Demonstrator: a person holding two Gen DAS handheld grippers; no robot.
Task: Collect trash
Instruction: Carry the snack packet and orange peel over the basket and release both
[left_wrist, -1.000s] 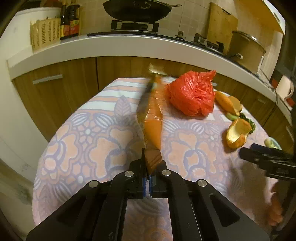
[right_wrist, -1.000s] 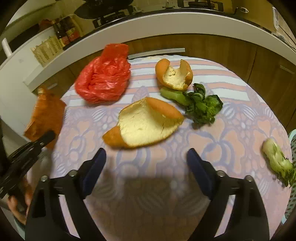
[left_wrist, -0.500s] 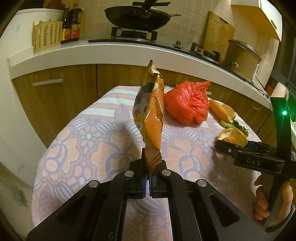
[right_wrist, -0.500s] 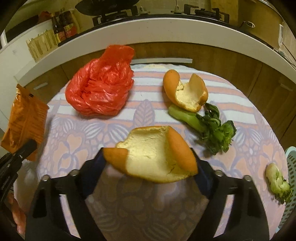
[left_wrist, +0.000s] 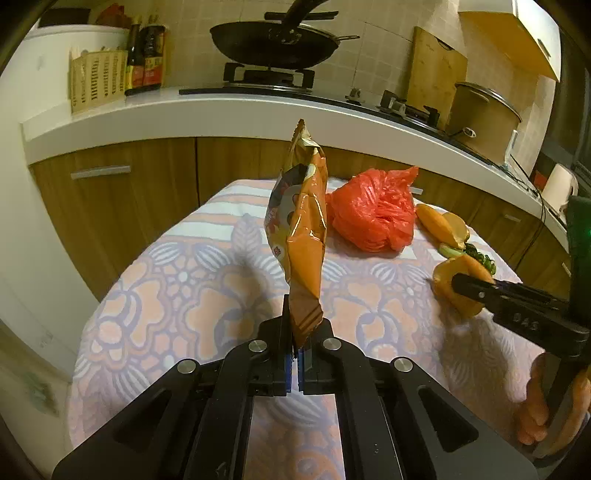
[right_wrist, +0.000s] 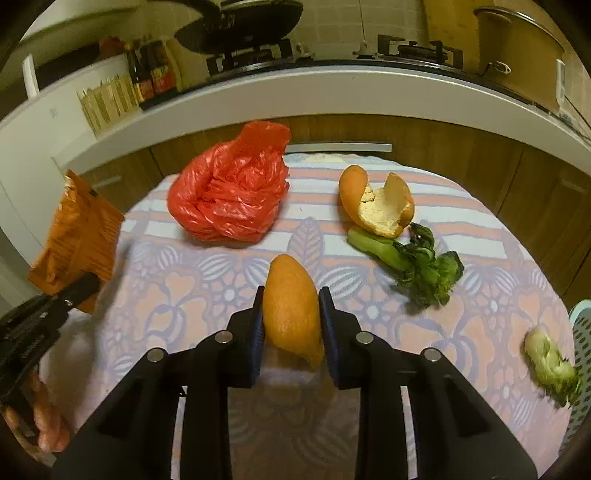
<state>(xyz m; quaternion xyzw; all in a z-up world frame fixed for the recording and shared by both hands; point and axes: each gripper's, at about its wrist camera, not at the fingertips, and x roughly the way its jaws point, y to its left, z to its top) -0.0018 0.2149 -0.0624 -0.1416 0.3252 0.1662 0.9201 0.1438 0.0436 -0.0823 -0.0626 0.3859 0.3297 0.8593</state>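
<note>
While the left gripper (left_wrist: 298, 347) clamps a snack bag (left_wrist: 301, 236) and the right gripper (right_wrist: 291, 325) squeezes a peel (right_wrist: 291, 314) above the table (right_wrist: 207, 295), a red bag (right_wrist: 231, 192), second peel (right_wrist: 376, 206) and greens (right_wrist: 417, 258) await collection.

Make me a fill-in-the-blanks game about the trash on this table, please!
1. The left gripper pinches an orange ___ bag by its bottom edge.
2. The right gripper squeezes a piece of orange ___.
3. The crumpled plastic bag lying on the tablecloth is ___ in colour.
4. A second peel touches a leafy green ___.

Missing words: snack; peel; red; vegetable
</note>
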